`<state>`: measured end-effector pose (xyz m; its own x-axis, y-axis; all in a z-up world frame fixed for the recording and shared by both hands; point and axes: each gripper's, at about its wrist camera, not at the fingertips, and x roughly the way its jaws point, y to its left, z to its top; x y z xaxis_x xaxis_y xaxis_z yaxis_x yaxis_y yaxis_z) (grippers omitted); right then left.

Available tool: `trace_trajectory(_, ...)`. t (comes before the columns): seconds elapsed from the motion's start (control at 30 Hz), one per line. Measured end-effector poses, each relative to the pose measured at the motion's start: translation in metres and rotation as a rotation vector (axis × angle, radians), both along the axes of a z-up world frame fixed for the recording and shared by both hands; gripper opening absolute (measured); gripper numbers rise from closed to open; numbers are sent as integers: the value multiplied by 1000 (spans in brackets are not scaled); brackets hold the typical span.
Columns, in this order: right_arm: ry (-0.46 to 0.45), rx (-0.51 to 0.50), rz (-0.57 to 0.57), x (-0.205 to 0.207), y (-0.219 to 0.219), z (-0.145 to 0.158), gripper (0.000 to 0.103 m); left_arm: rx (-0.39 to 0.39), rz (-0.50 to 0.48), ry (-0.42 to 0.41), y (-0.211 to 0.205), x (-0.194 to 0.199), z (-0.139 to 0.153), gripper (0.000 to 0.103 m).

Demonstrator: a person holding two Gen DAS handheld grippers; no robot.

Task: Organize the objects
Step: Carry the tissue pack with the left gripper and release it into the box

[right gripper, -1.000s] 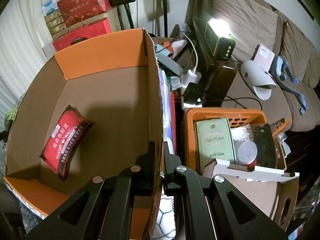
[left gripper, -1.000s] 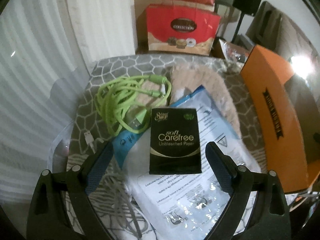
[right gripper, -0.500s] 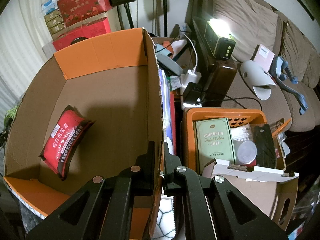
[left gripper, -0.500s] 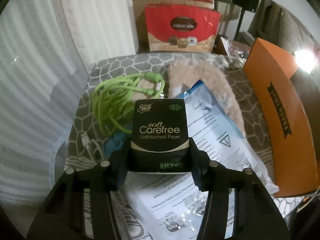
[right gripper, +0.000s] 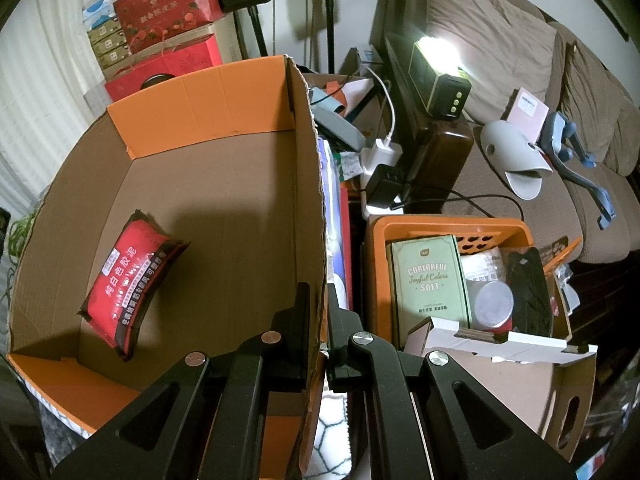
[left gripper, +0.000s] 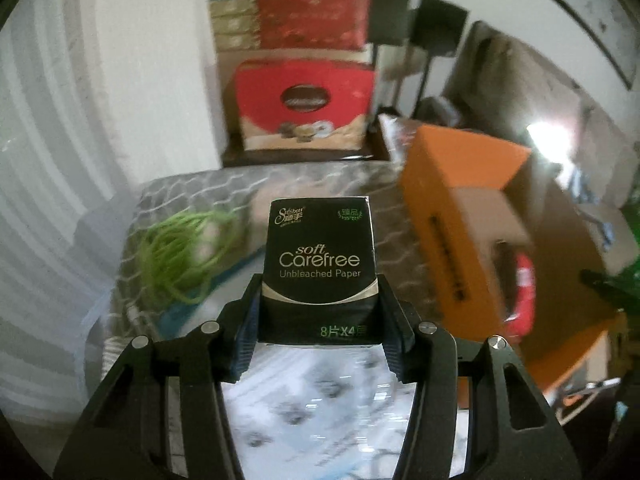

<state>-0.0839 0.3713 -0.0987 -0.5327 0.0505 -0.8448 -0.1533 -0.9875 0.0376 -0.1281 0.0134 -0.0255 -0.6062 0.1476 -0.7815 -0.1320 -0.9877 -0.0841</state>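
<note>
My left gripper [left gripper: 320, 312] is shut on a black "soft Carefree" tissue pack [left gripper: 320, 256] and holds it lifted above the table. The open orange cardboard box [left gripper: 472, 216] stands to its right. In the right wrist view my right gripper [right gripper: 319, 312] is shut on the right wall of that box [right gripper: 308, 184], one finger inside and one outside. A red packet [right gripper: 128, 276] lies on the box floor; it also shows in the left wrist view [left gripper: 522, 296].
A green cable [left gripper: 180, 252] and a printed plastic bag [left gripper: 320, 408] lie on the grey honeycomb cloth [left gripper: 192, 188]. Red gift boxes [left gripper: 304, 108] stand behind. An orange basket [right gripper: 452, 228] with a green box [right gripper: 430, 280] and a sofa [right gripper: 520, 80] are at the right.
My left gripper closed on the tissue pack, lifted it off the printed bag and swung toward the orange box. The right gripper stayed clamped on the box wall.
</note>
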Motion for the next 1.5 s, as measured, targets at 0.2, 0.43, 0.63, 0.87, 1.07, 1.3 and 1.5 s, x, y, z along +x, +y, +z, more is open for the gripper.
trace_trajectory(0.2, 0, 0, 0, 0, 0, 0, 5, 14, -75, 19, 36, -3, 14, 49)
trace_trajectory(0.43, -1, 0, 0, 0, -1, 1, 5, 12, -151, 29, 80, 0, 19, 49)
trace_trajectory(0.63, -2, 0, 0, 0, 0, 1, 5, 11, -211, 6, 114, -4, 12, 49)
trace_trajectory(0.87, -3, -1, 0, 0, 0, 1, 5, -34, -245, 3, 139, -5, 1, 49)
trace_trajectory(1.07, -3, -2, 0, 1, 0, 1, 5, -59, -241, 1, 144, -6, -9, 57)
trace_trajectory(1.3, -4, -1, -1, 1, -1, 1, 5, -48, -222, 23, 134, -2, 0, 65)
trace_trajectory(1.5, -5, -1, 0, 0, -1, 1, 5, -50, -155, 59, 110, -1, 14, 82)
